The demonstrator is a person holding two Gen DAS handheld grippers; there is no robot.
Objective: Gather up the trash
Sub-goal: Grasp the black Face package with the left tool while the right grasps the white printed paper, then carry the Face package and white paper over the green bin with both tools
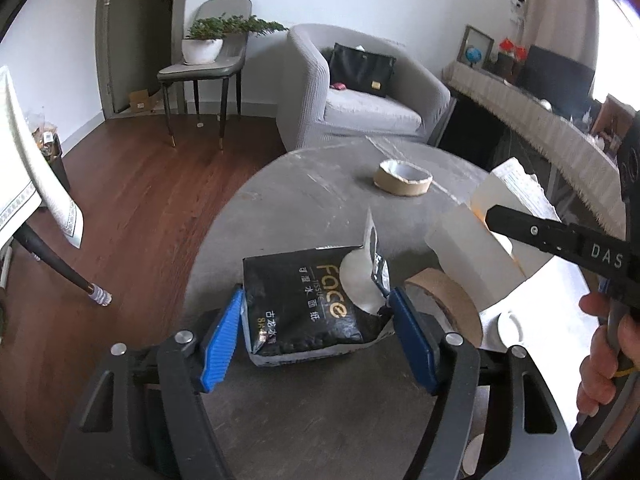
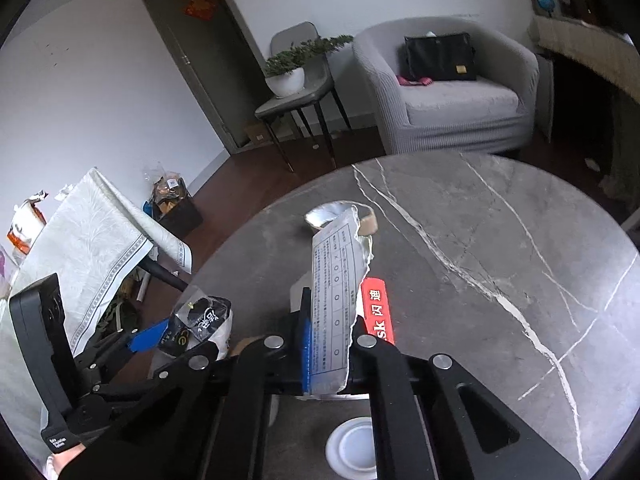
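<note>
Between the left gripper (image 1: 316,320) pads sits the black tissue pack (image 1: 308,300), lying flat on the round grey table (image 1: 320,184). Both blue fingers (image 1: 222,340) sit against its two sides, so it reads as clamped across its width. Torn flap of the pack sticks up at its far end. Left gripper angles down toward the tabletop from the near edge.

Right gripper (image 2: 328,344) is closed tight on a torn white printed wrapper (image 2: 334,280), which stands up out of the jaws and leans away over the table. A red label strip (image 2: 378,310) runs just beside the wrapper, on the side away from the tissue pack. Right gripper also tilts down. In the left wrist view its black finger (image 1: 532,232) comes in from the side, beyond and beside the tissue pack, with the wrapper's pale back face toward the camera. A hand (image 1: 604,344) grips its handle at the frame edge.

Relative to the tissue pack:
- brown cardboard tape core (image 1: 444,300) just beside it, on the right-gripper side
- roll of tan tape (image 1: 402,178) further out on the table, well apart
- white round lid (image 2: 352,446) near the table's near edge, below the right gripper
- grey armchair (image 1: 360,96) with a black bag (image 1: 362,70) past the table's far edge
</note>
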